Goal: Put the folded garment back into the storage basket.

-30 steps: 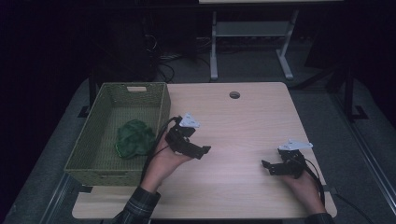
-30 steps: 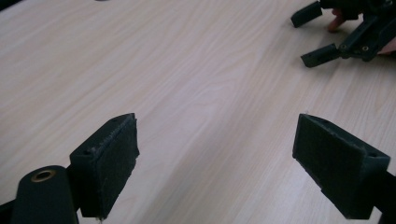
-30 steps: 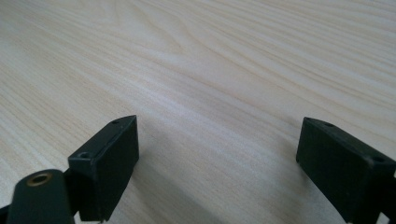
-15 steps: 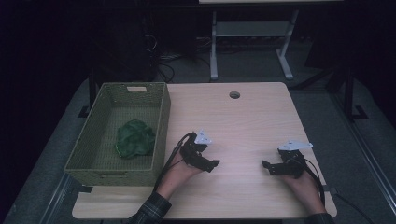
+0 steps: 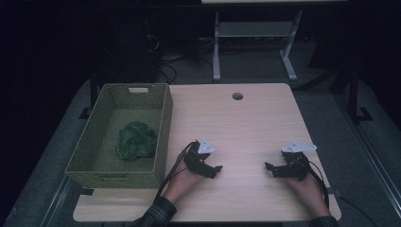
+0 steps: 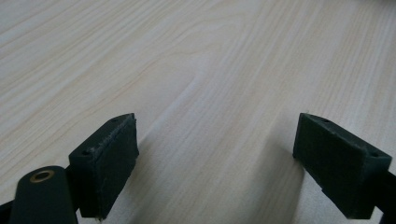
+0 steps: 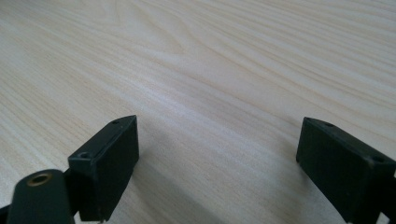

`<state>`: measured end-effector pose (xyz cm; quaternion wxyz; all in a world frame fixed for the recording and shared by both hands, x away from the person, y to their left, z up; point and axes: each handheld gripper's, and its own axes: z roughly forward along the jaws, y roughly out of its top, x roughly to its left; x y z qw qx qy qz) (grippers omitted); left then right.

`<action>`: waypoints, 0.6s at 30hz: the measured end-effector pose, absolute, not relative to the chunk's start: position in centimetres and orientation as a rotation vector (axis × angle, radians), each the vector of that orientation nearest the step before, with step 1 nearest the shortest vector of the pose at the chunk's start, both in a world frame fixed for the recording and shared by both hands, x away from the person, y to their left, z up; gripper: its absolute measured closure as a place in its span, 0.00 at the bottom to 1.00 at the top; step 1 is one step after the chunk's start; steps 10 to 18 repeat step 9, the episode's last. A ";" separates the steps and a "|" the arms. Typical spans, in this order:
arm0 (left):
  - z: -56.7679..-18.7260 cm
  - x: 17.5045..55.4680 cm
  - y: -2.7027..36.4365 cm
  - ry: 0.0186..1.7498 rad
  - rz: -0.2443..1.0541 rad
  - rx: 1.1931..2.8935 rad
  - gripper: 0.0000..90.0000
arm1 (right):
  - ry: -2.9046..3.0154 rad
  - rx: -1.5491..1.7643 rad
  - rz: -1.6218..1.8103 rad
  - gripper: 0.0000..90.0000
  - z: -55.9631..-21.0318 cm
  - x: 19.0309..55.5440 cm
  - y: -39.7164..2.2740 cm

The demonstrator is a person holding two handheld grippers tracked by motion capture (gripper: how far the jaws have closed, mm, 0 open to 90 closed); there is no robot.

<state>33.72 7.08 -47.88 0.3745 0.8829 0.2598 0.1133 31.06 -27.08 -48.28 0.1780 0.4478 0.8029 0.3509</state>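
The woven green basket (image 5: 94, 142) sat along the left edge of the worktop (image 5: 246, 127), a rectangular tray with a slotted handle in each short wall, and inside it lay a crumpled green cloth (image 5: 136, 140), resting on the floor of the basket toward its right wall. From the high view I could see my left gripper (image 5: 213, 170) near the front edge, just right of the basket's near right corner, and my right gripper (image 5: 270, 169) near the front right corner, well apart from the other, each with a grey three-cornered plate on top and a cable trailing back. A round hole (image 5: 237, 96) pierced the worktop near its far edge. The left gripper view gave what the high view could not: its two black blocky jaws stood wide apart over bare pale wood grain. The right gripper view showed the same, jaws spread with nothing between them.
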 end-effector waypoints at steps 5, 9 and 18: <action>-47.9 33.6 7.1 0.649 0.279 2.264 0.15 | 2.275 1.262 0.995 0.14 -48.3 31.0 -27.1; -47.9 33.6 7.1 0.649 0.279 2.266 0.15 | 2.276 1.261 0.995 0.14 -48.3 31.0 -27.1; -47.9 33.6 7.1 0.649 0.279 2.266 0.15 | 2.276 1.261 0.995 0.14 -48.3 31.0 -27.1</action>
